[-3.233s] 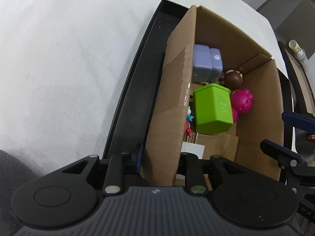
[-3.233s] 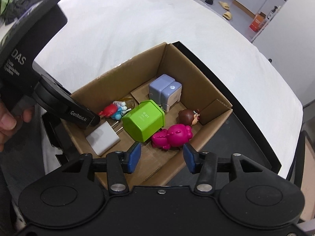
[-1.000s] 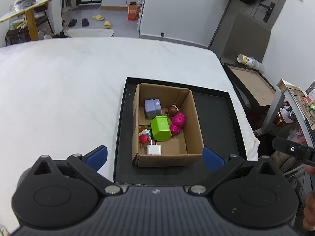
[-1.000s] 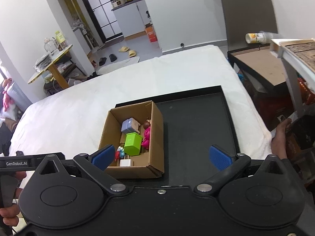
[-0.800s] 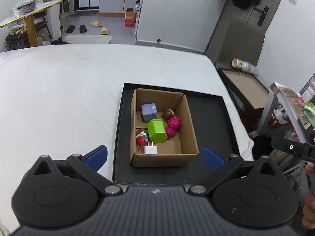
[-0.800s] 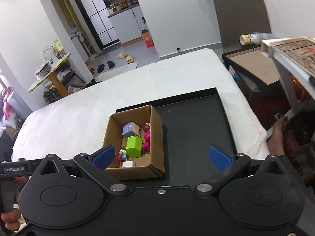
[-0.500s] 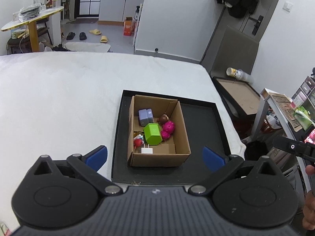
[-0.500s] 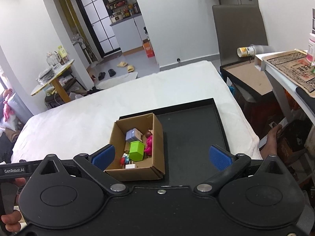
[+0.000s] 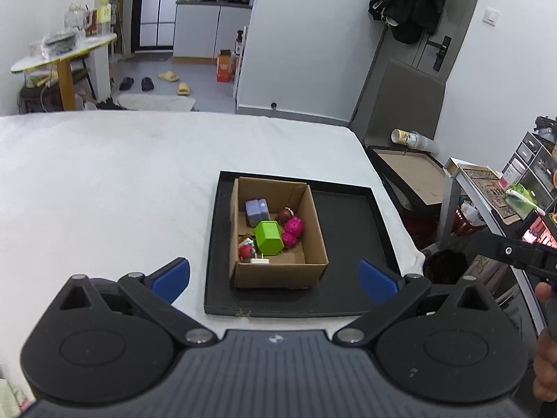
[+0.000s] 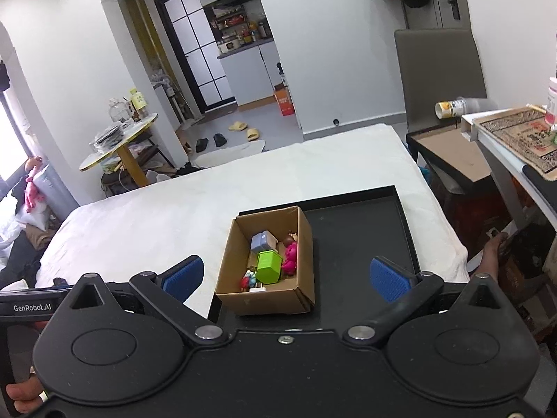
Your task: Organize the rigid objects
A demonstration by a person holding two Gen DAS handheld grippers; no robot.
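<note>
Left gripper (image 9: 274, 278): jaws spread wide, nothing between the blue pads, held high and well back from the work.
Right gripper (image 10: 284, 275): likewise released and empty, also well apart from the things; its black body shows at the right edge of the left wrist view.
Cardboard box (image 9: 278, 272): open-topped, sitting in the left part of the black tray (image 9: 351, 237), which lies on a white-covered bed (image 9: 104, 181).
Contents: all the loose things appear to be inside the box, none on the bare tray floor.
Green block (image 9: 267, 237): hard plastic by the look of it, flat-sided, probably light; opposite flat faces would give the pads a square seat.
Lavender block (image 9: 256, 210): at the far end of the box, near its left wall; rigid, boxy, likely easy to pinch across the narrow sides.
Pink figure (image 9: 291, 229): rounded and glossy, touching the green block; likely to roll or slip, best taken across the middle.
Brown-headed figure (image 9: 284, 214): small, just behind the pink one; too small to judge further.
White charger (image 9: 260, 261): against the near wall, beside a small red and blue toy (image 9: 245, 248); smooth shell, flat sides are the place to grip, not the prongs.
Box handling: thin walls, light, would flex if pinched at one wall; judged the task is about finished.
</note>
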